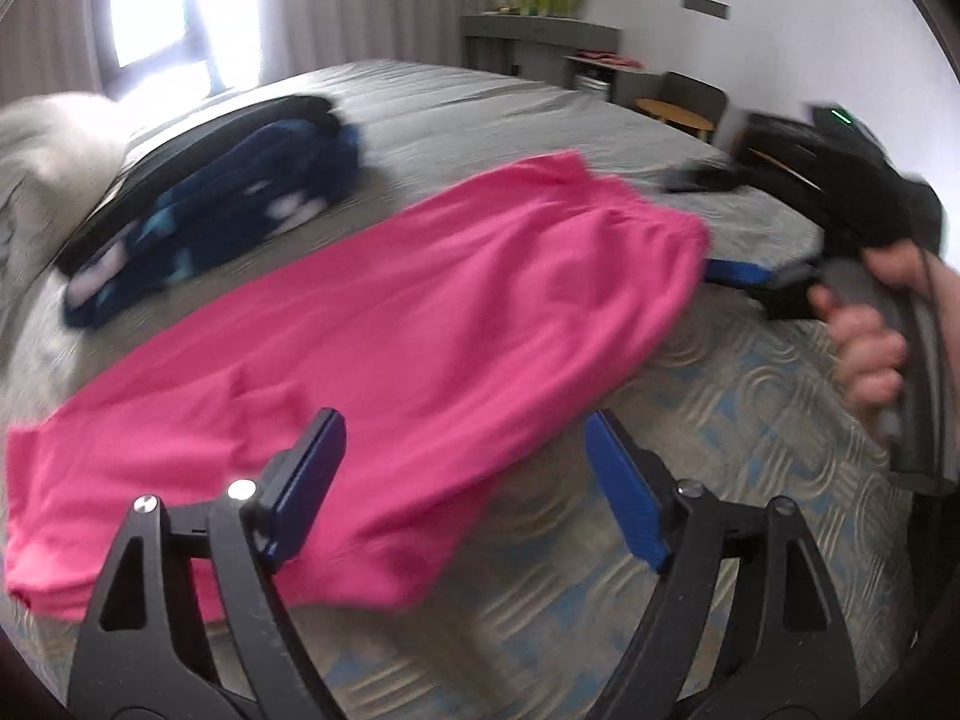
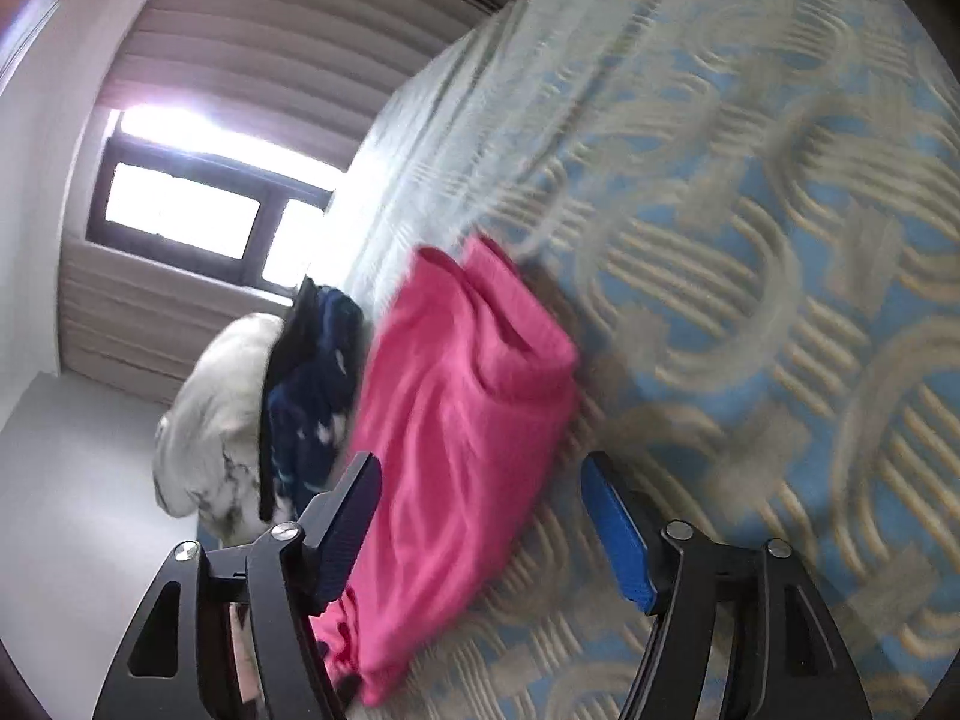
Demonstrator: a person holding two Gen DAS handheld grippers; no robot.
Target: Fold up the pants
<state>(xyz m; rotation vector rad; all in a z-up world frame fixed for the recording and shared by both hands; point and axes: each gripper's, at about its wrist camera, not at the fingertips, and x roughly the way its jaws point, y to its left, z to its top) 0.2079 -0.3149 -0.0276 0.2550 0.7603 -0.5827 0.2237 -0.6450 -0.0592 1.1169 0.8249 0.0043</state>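
Pink pants [image 1: 390, 324] lie flat on the patterned bed [image 1: 750, 420], legs to the left, waistband to the upper right. My left gripper [image 1: 462, 492] is open and empty, just above the pants' near edge. The right gripper [image 1: 738, 276], held by a hand, is at the waistband end in the left wrist view; only one blue finger shows there. In the right wrist view the right gripper [image 2: 480, 528] is open and empty, with the pants [image 2: 456, 420] in front of its left finger, waistband nearest.
A pile of dark blue clothes [image 1: 210, 216] and a white pillow [image 1: 48, 156] lie beyond the pants. A desk [image 1: 540, 42] and a chair [image 1: 678, 102] stand past the bed's far edge. Patterned bedspread [image 2: 750, 300] stretches to the right.
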